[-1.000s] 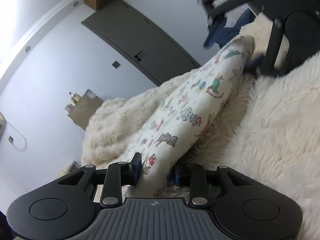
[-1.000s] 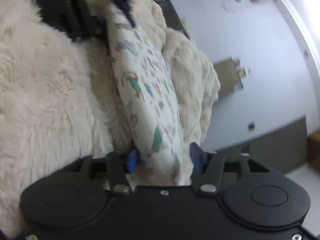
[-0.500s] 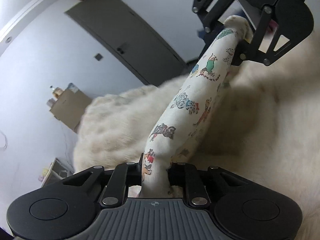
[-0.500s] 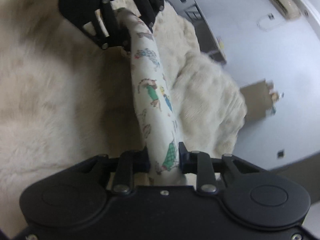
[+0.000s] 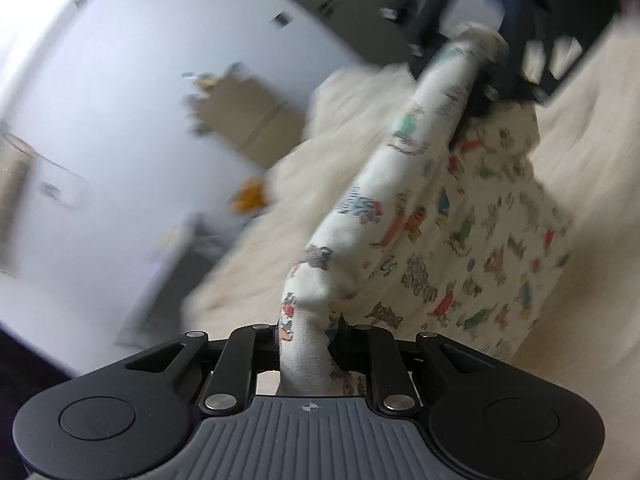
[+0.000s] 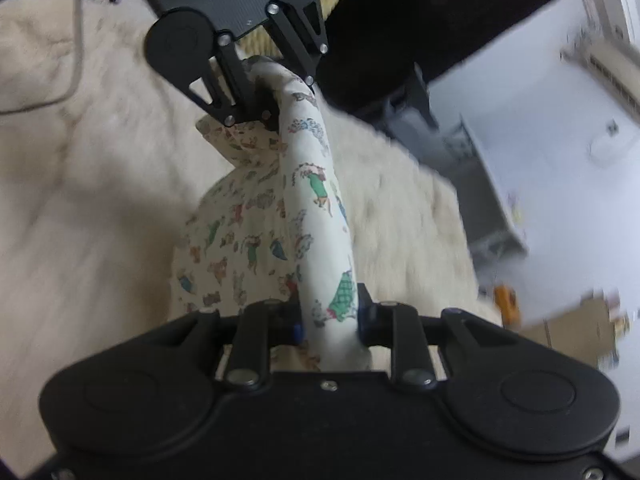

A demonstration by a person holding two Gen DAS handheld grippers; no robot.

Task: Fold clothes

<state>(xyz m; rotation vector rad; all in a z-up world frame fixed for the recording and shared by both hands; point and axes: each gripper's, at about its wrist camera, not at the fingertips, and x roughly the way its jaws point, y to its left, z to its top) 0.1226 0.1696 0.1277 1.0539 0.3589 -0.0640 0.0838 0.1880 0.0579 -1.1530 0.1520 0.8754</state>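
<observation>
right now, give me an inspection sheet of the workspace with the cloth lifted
surface: shaggy cream blanket, bare where visible
job's things: animal-print garment, one edge stretched between both tools, the rest hanging down toward the blanket
clutter: small orange object on the floor past the blanket's edge, too blurred to identify
grippers: left tool shut on the garment's edge; right tool shut on the same edge
cables: thin grey cord lying on the blanket
surroundings: cardboard box by the white wall, dark door, wall air conditioner

A fluffy cream blanket (image 5: 592,128) lies near a cardboard box (image 5: 256,120).
</observation>
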